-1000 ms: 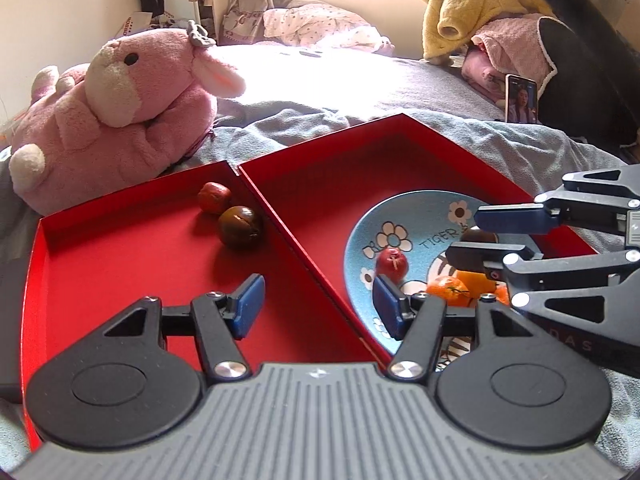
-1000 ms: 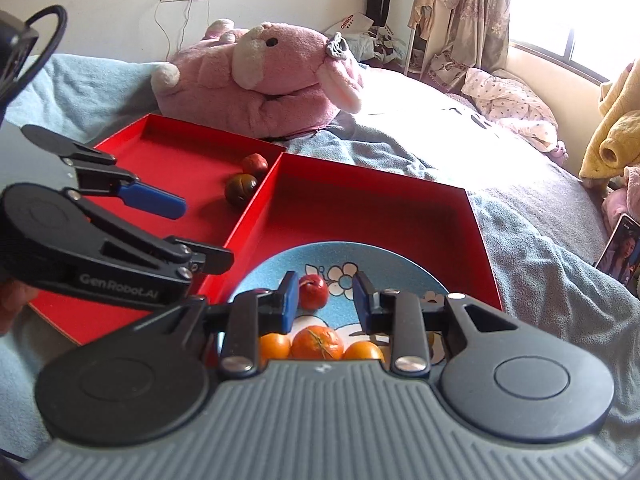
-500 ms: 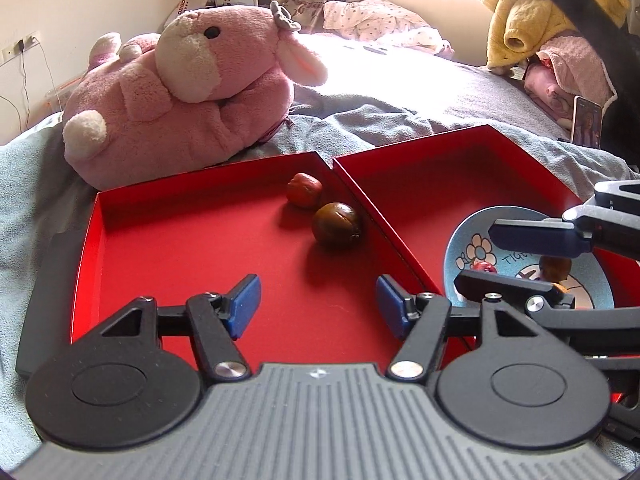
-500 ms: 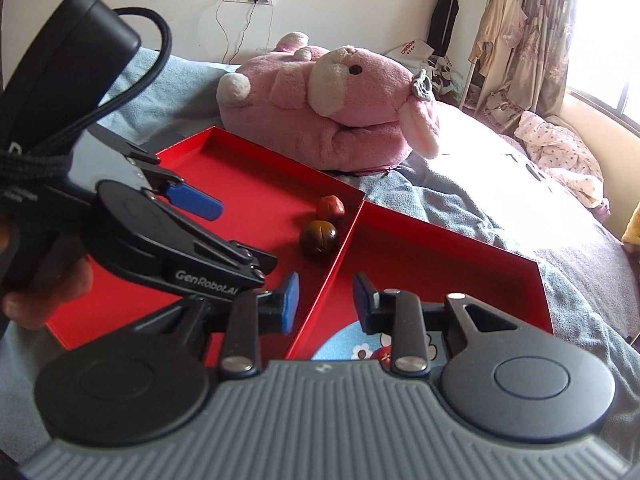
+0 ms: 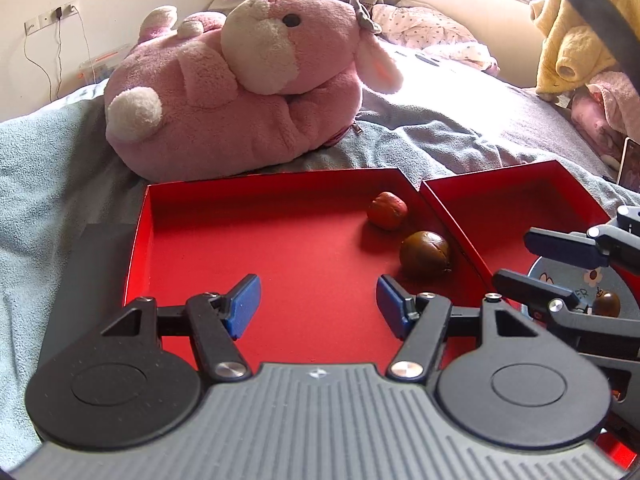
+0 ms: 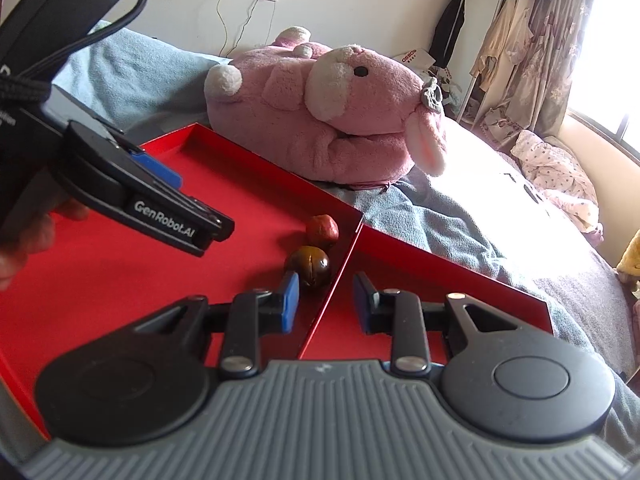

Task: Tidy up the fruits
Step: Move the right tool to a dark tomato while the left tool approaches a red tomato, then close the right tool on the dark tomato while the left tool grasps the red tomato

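Two red trays lie side by side on the bed. The left tray holds a small red fruit and a brown round fruit near its right wall; both show in the right wrist view, red fruit, brown fruit. The right tray holds a blue plate with a small brown fruit. My left gripper is open and empty over the left tray. My right gripper is open and empty above the wall between the trays.
A big pink plush animal lies just behind the trays, also in the right wrist view. Grey-blue bedding surrounds them. A phone rests at the far right. Clothes and a window lie beyond.
Both grippers have swung left, away from the blue plate toward the left tray. The plate with its oranges and red fruit has left the right wrist view. Both jaws stay open.
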Demonstrator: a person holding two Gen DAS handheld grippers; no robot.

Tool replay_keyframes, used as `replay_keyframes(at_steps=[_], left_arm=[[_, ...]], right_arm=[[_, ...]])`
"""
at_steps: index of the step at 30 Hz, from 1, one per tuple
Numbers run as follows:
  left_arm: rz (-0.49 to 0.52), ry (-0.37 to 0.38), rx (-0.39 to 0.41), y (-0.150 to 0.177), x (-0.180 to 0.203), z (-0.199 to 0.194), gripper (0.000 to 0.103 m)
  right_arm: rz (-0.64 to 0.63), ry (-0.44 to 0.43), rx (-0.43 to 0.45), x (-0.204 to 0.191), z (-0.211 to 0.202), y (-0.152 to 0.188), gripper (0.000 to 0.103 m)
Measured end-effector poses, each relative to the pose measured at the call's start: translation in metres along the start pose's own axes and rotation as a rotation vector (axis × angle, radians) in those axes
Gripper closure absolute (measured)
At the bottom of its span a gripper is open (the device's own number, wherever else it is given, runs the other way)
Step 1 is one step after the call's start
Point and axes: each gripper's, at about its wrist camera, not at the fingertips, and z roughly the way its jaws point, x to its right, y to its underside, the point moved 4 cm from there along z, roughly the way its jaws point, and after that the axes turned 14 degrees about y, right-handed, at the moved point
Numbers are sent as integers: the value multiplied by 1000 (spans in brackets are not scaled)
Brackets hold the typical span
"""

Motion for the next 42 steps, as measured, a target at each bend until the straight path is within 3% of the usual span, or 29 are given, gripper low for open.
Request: replay_keyframes(at_steps=[5,11,14,22,27,32,37,42], left_arm=[[14,7,0,-4,-1,4,33],[9,10,0,-7,-8,9,32],[3,8,-6,-8,-11,12,32],[2,7,-11,-8,-12,16,32],[8,13,-15,-9,-10,20,32],[126,84,-6,-25,2,27,29],[257,177,-12,-45,20,48,26],[336,160,-44,-52,30,81,26]], right_arm=[[-152,21,47,-26,23,-13,70],[-319,33,16,-43,51,-6,70],[-351,32,14,-47,55,-6,63],[-253,-14,-71,-43,70,-7,61],[-286,-15,-60,-46,71,-4,60],[-222,-41,-42,-41,60,0,61],[-142,-76,-22,-33,20,6,62],[-112,-111,-9,-31,-21,17,62]])
